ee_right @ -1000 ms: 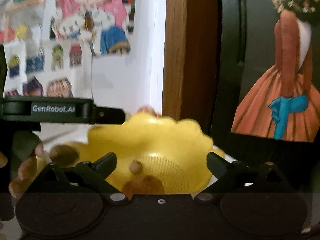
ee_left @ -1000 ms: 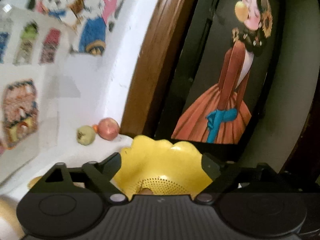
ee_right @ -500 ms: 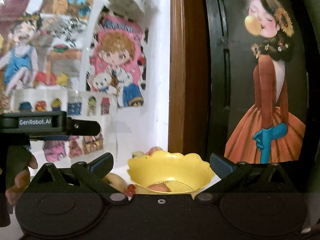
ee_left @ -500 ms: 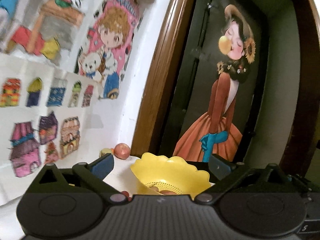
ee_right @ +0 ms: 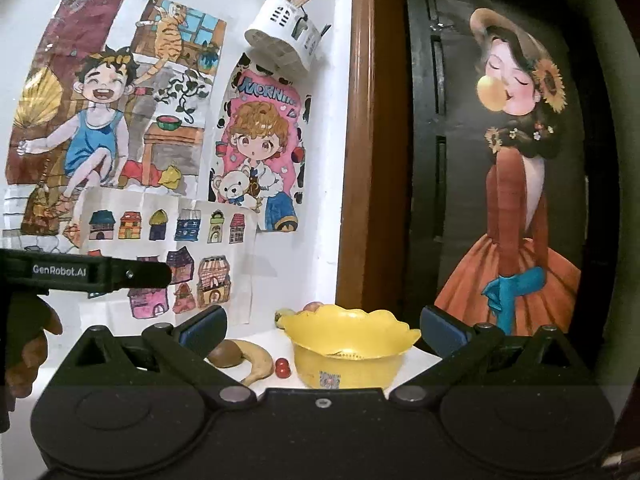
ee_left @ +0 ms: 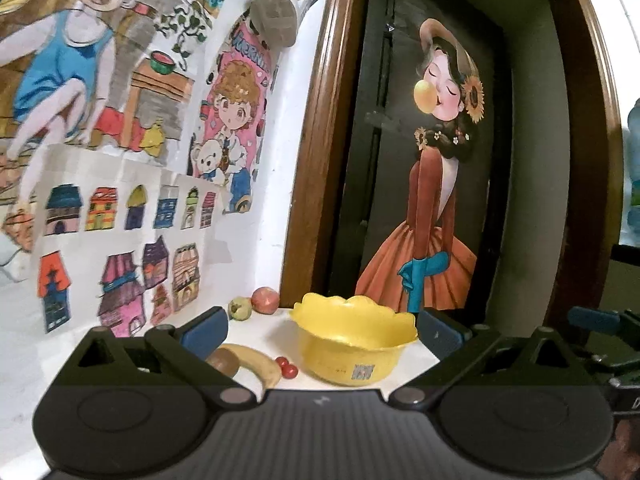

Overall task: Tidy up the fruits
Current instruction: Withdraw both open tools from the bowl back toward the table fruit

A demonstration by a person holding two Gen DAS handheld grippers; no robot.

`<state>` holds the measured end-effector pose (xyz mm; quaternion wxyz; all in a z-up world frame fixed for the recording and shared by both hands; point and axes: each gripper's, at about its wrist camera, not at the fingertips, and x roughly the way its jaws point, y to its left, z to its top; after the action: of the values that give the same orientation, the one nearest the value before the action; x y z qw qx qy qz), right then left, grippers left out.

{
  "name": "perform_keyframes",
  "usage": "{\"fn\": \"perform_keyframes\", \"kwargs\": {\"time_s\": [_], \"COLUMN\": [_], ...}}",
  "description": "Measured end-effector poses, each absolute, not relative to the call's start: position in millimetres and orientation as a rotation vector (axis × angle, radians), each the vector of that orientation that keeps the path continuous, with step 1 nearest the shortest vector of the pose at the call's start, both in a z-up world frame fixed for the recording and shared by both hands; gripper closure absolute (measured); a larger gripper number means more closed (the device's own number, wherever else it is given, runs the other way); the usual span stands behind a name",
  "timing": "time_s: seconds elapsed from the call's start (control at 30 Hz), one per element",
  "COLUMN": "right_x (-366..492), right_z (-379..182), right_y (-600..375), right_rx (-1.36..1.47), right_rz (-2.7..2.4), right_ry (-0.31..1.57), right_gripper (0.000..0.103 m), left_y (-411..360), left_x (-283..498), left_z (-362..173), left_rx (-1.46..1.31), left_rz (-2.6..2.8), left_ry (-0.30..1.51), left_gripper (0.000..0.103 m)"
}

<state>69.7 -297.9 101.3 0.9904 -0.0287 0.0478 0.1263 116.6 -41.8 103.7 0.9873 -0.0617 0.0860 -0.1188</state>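
Observation:
A yellow scalloped strainer bowl (ee_left: 352, 344) (ee_right: 347, 354) stands on the white counter (ee_left: 276, 332). Left of it lie a banana (ee_left: 256, 362) (ee_right: 256, 358), a brown round fruit (ee_left: 222, 360) (ee_right: 225, 354) and two small red fruits (ee_left: 287, 367) (ee_right: 282, 367). A red apple (ee_left: 265, 300) and a green fruit (ee_left: 240, 309) sit by the back wall; in the right wrist view they are mostly hidden behind the bowl. My left gripper (ee_left: 322, 330) and right gripper (ee_right: 323, 326) are both open and empty, held back from the bowl. What lies inside the bowl is hidden.
Drawings cover the white wall (ee_right: 280, 272) on the left. A brown door frame (ee_left: 316, 160) and a dark door with a painted figure (ee_left: 428, 200) stand behind the counter. A white utensil holder (ee_right: 286, 42) hangs high. A hand (ee_right: 28, 344) holds the left gripper's handle.
Both grippers have pulled up and back from the bowl, so the bowl looks smaller and the loose fruits on the counter have come into view.

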Motion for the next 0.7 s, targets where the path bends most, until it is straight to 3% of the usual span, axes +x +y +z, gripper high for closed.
{"fn": "perform_keyframes", "kwargs": {"time_s": [0.7], "right_x": [-3.5], "right_z": [75.8], "right_y": [-243.6], "right_rx": [0.0], "right_rz": [0.219], "right_ry": [0.138], "right_gripper": [0.001], "left_y": [17.8], "left_x": [29.1], "left_z": [65.4], "left_rx": [-0.137], "left_rz": [-0.158], "left_ry": [0.2], "left_gripper": [0.0]}}
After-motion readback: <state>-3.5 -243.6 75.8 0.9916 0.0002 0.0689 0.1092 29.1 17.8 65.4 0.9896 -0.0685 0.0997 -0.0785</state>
